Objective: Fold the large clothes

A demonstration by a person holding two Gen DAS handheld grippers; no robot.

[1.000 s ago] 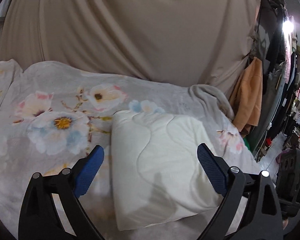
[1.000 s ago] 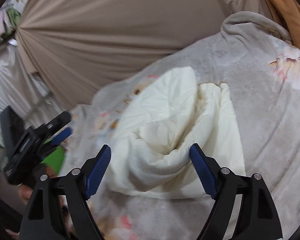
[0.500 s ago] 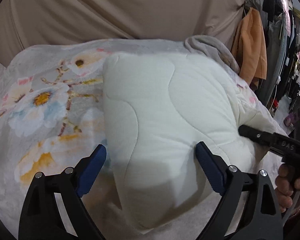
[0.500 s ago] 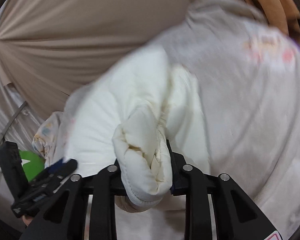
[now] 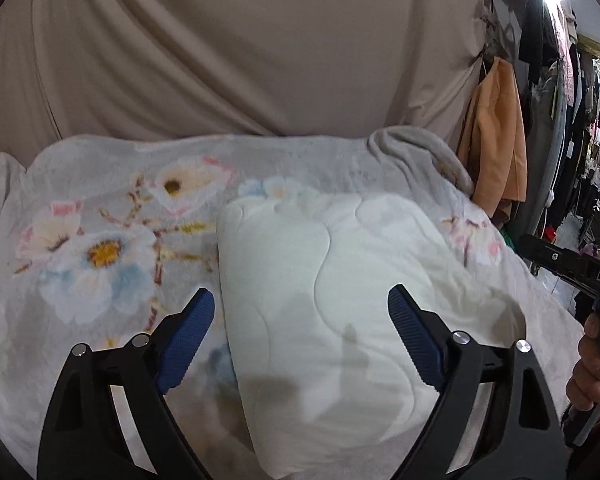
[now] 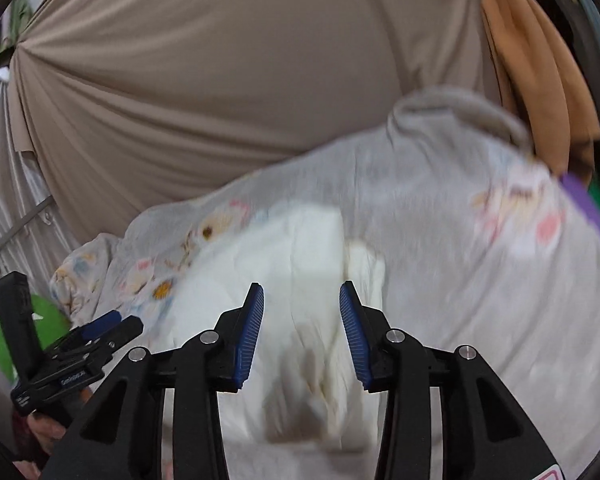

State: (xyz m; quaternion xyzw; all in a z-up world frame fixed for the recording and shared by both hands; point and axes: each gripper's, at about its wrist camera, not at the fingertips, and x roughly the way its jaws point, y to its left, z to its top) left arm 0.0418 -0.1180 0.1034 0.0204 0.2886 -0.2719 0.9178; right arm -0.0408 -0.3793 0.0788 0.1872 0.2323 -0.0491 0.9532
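A cream quilted garment (image 5: 340, 320) lies folded into a thick block on the floral blanket (image 5: 100, 248). My left gripper (image 5: 300, 332) is open and empty, its blue pads wide apart above the block's near end. My right gripper (image 6: 302, 328) is open with nothing between its pads, just above the garment (image 6: 292, 280), which is blurred in the right wrist view. The right gripper's handle and the hand on it show at the right edge of the left wrist view (image 5: 580, 272). The left gripper shows at lower left of the right wrist view (image 6: 84, 344).
A beige curtain (image 5: 260, 52) hangs behind the bed. An orange garment (image 5: 496, 132) and dark clothes on racks (image 5: 572, 100) hang at the right. A green object (image 6: 40, 320) sits at the left of the right wrist view.
My right gripper closed on a bunched fold of the garment half a second ago; it has let go and its jaws have opened. My left gripper pulled back, still open.
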